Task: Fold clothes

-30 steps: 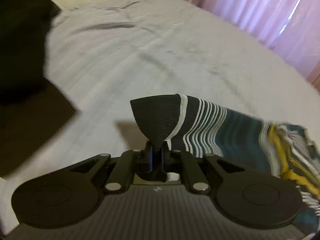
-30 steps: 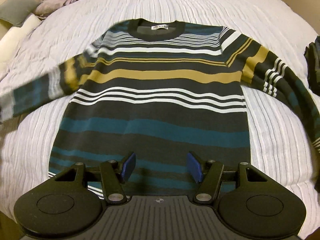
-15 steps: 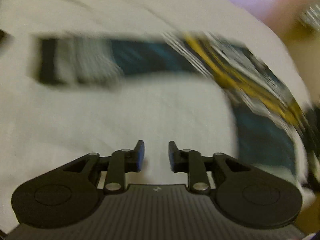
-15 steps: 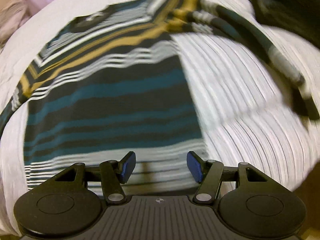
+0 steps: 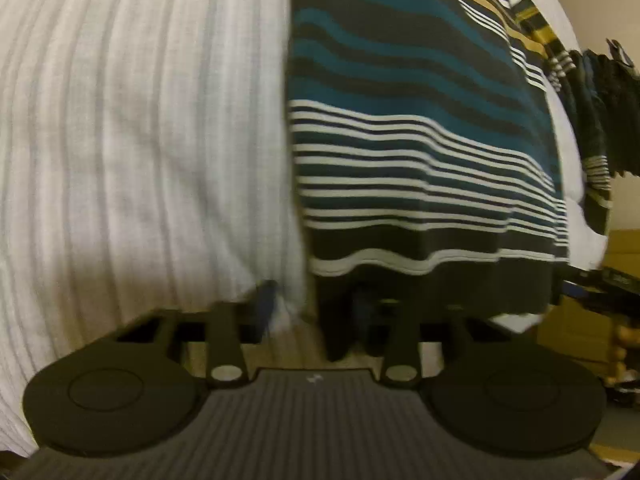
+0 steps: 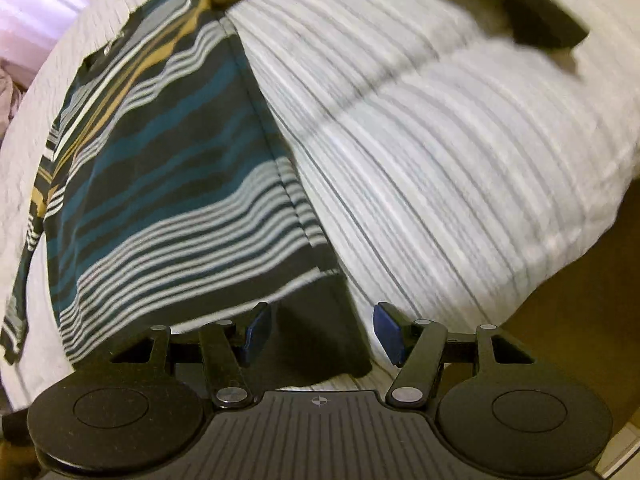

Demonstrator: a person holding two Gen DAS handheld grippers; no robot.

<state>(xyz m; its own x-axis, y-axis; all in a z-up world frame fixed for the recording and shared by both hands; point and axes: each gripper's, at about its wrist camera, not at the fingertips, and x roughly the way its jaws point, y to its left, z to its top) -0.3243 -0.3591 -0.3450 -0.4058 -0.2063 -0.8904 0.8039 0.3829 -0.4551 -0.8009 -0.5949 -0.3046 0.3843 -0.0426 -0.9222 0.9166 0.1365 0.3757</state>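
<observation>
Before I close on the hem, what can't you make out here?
- Left wrist view: one finger of the left gripper is lost against the dark hem of the sweater, and motion blur smears it.
- Right wrist view: a dark shape at top right is blurred; it could be a cuff or another garment.

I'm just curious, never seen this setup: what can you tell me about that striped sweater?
The sweater looks like a soft knit, striped black, teal, white and mustard, with a plain dark hem band. It lies spread flat on the white ribbed bedcover. Its bottom corners sit between the open left gripper and right gripper, not clamped.
</observation>
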